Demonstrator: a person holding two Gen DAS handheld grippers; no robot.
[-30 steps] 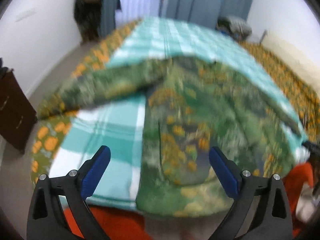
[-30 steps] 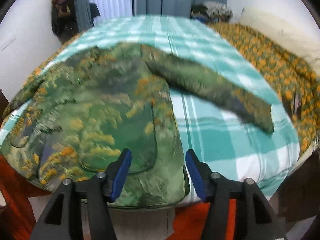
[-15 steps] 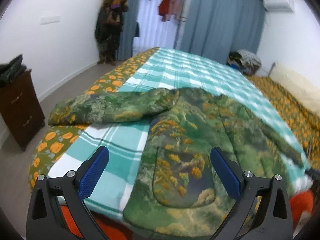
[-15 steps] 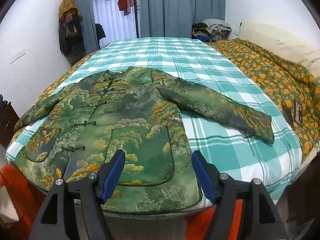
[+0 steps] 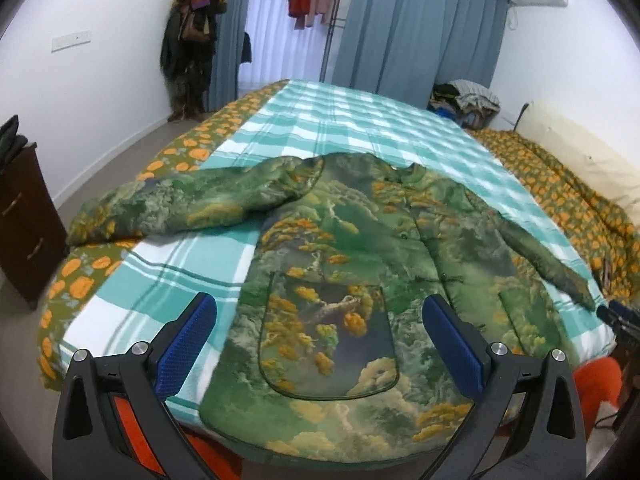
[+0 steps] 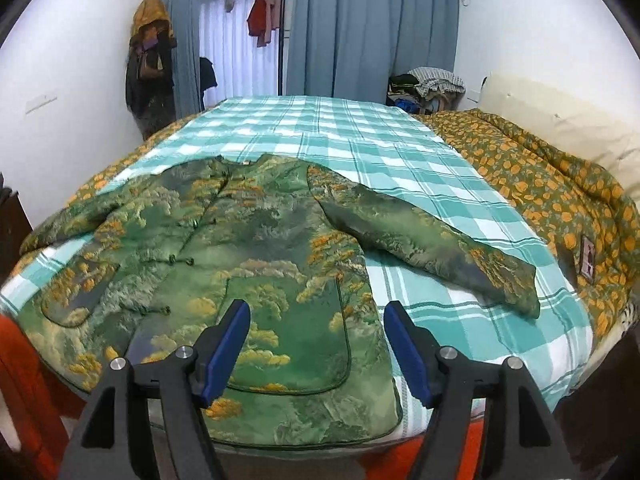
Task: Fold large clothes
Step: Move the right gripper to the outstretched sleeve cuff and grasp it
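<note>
Left wrist view: our left gripper (image 5: 319,338) hovers at the foot of the bed with its blue-padded fingers (image 5: 188,340) spread wide and nothing between them. Ahead, the green landscape-print padded jacket (image 5: 360,264) lies flat, front up, on the teal checked blanket (image 5: 352,120), its hem at the near edge of the bed. One sleeve (image 5: 180,208) stretches out to the left and reaches onto the orange-flowered quilt (image 5: 80,276). From the right wrist view, our right gripper (image 6: 318,346) also hangs above the hem, fingers apart and empty, over the jacket's patch pocket (image 6: 292,332). The other sleeve (image 6: 428,240) angles out to the right across the blanket.
</note>
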